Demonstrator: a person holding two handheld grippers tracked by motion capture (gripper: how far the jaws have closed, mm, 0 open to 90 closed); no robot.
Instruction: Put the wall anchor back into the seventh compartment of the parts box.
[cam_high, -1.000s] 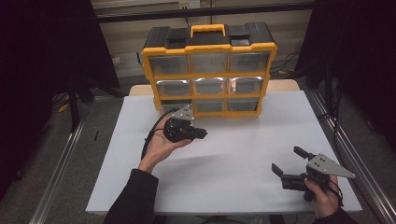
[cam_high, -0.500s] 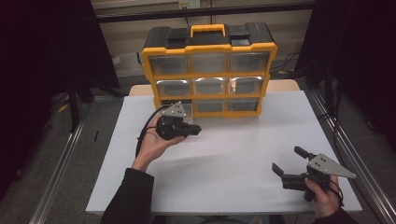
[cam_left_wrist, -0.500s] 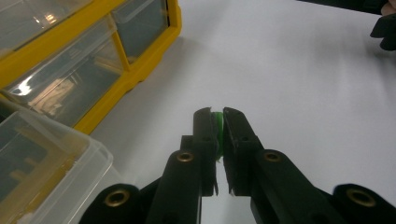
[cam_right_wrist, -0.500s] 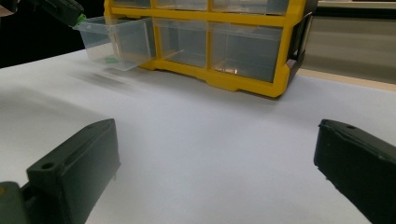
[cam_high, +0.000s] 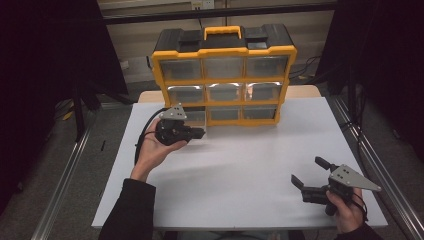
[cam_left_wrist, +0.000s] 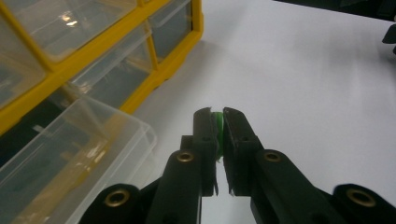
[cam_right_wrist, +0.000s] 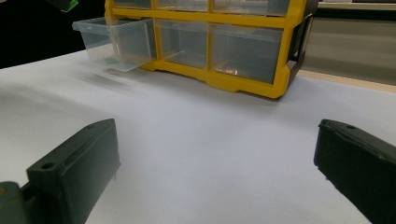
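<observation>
Holding: left gripper (cam_left_wrist: 216, 122) clamps a small green piece (cam_left_wrist: 217, 122) between its jaws, tips closed tight on it
Drawer: clear bottom-left drawer (cam_right_wrist: 113, 42) of the yellow organizer (cam_high: 223, 75) is pulled out, open top facing up
Key relation: in the left gripper view the drawer (cam_left_wrist: 70, 158) lies to the left of the jaws and below them, so the piece looks to need a short carry that way, my read
Inside: a small green spot (cam_right_wrist: 111, 60) shows at the drawer's floor, too small to identify
Right gripper: (cam_high: 311, 176) sits low near the desk's (cam_high: 250, 165) front right edge, jaws spread wide, holding nothing
Nearer hand: left one, just beside the drawer; right is well apart
</observation>
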